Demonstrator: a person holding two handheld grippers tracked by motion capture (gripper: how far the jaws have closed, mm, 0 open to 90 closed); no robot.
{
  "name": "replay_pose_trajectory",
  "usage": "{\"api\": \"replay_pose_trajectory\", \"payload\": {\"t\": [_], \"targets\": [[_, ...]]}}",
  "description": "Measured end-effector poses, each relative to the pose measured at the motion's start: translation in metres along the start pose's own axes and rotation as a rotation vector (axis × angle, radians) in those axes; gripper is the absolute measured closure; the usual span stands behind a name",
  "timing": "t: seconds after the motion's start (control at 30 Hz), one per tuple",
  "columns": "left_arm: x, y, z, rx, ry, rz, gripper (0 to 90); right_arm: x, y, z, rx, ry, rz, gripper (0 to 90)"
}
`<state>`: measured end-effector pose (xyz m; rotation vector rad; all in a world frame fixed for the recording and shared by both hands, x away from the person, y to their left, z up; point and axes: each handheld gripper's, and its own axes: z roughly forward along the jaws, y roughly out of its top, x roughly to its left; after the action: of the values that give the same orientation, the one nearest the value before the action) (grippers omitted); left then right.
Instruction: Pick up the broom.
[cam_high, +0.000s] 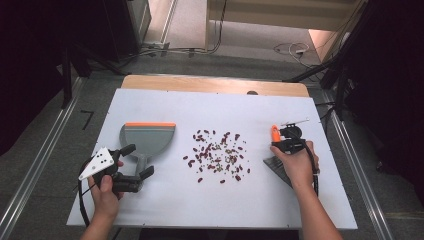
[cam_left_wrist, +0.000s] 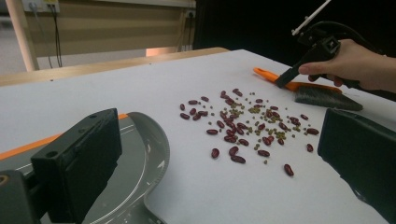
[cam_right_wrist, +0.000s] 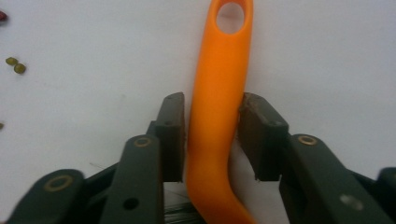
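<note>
Brush (cam_high: 278, 160) laid on white worktop (cam_high: 165, 200) at right, orange handle pinched between jaws of right gripper (cam_right_wrist: 212, 135); beans (cam_high: 218, 155) scattered centre; dustpan (cam_high: 147, 139) at left, left gripper (cam_high: 131, 162) jaws spread about its handle, not pressed

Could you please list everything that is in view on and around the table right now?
table: one, white top, wooden strip at the far edge.
dustpan: one, grey with an orange lip, left part of the table, its handle between the left claw's jaws.
beans: a scatter, dark red ones mixed with small green ones, middle of the table.
brush: one, orange handle and dark bristles, right part of the table.
cables: several, on the floor beyond the table.
left claw: one, black, open around the dustpan handle.
right claw: one, black, closed on the brush's orange handle.
</note>
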<state>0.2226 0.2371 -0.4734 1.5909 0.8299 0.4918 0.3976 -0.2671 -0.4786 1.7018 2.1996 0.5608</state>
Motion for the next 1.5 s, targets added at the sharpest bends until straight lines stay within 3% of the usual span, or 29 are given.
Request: {"api": "replay_pose_trajectory", "payload": {"t": [0.07,0.2,0.53,0.73,0.97,1.03,1.17,1.27,1.5], "targets": [[-0.002,0.0,0.002,0.001,-0.003,0.002,0.7,-0.004,0.0,0.0,-0.004,0.015,0.039,66.5],[-0.004,0.001,0.006,0.014,-0.005,0.011,0.7,-0.008,-0.008,0.0,-0.059,0.037,0.022,66.7],[-0.014,0.007,0.01,0.023,-0.005,0.052,0.7,-0.005,-0.017,-0.001,-0.135,0.02,0.024,67.0],[-0.024,0.013,0.017,0.014,-0.02,0.06,0.7,-0.01,-0.026,-0.017,-0.257,0.055,0.025,67.1],[-0.034,0.023,0.026,0.007,-0.042,0.069,0.8,-0.018,-0.046,-0.041,-0.448,0.104,0.026,67.1],[-0.037,0.025,0.027,-0.003,-0.056,0.052,0.7,-0.022,-0.053,-0.045,-0.501,0.112,0.036,67.1],[-0.042,0.03,0.03,-0.006,-0.06,0.062,0.7,-0.024,-0.065,-0.055,-0.588,0.105,0.038,67.3],[-0.044,0.033,0.032,-0.011,-0.055,0.069,0.7,-0.025,-0.071,-0.062,-0.644,0.124,0.035,67.3],[-0.048,0.043,0.042,-0.03,-0.039,0.104,0.7,-0.026,-0.074,-0.077,-0.717,0.138,0.05,67.5]]}}
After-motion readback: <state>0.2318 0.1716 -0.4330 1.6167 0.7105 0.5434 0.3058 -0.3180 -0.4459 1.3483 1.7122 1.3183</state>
